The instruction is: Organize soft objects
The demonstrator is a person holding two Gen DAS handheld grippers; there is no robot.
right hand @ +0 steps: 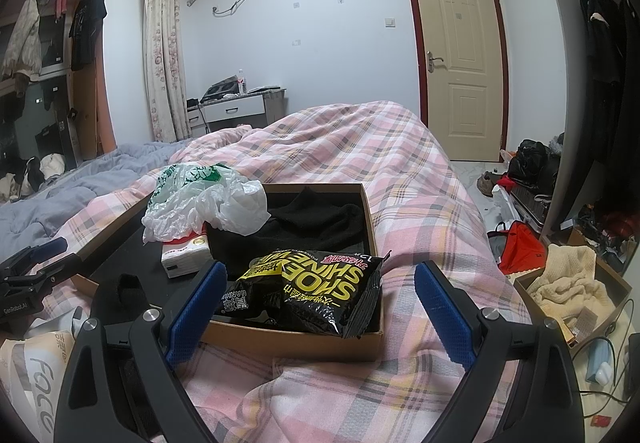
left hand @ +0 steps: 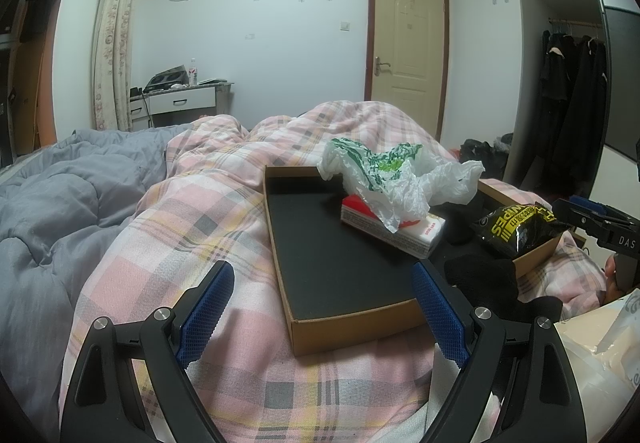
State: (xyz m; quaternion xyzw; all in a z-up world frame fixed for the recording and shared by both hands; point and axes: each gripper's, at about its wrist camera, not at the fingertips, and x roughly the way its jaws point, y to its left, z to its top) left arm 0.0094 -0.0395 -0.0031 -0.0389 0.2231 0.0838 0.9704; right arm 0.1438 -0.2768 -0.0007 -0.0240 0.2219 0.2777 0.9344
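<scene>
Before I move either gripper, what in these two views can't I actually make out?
- Tissue pack: its top is hidden under the crumpled plastic bag in both views.
- Black fabric: folds merge in shadow, so I cannot tell what kind of item it is; the wipes pack covers its near part.
- White printed bag: cut off by the frame edge, lettering only partly readable.

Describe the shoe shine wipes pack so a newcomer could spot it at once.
On the pink plaid quilt sit two shallow cardboard boxes; take the right-hand box. At its near end lies the wipes pack, a glossy black pouch with big yellow lettering, unlike the dull black fabric behind it.
</scene>
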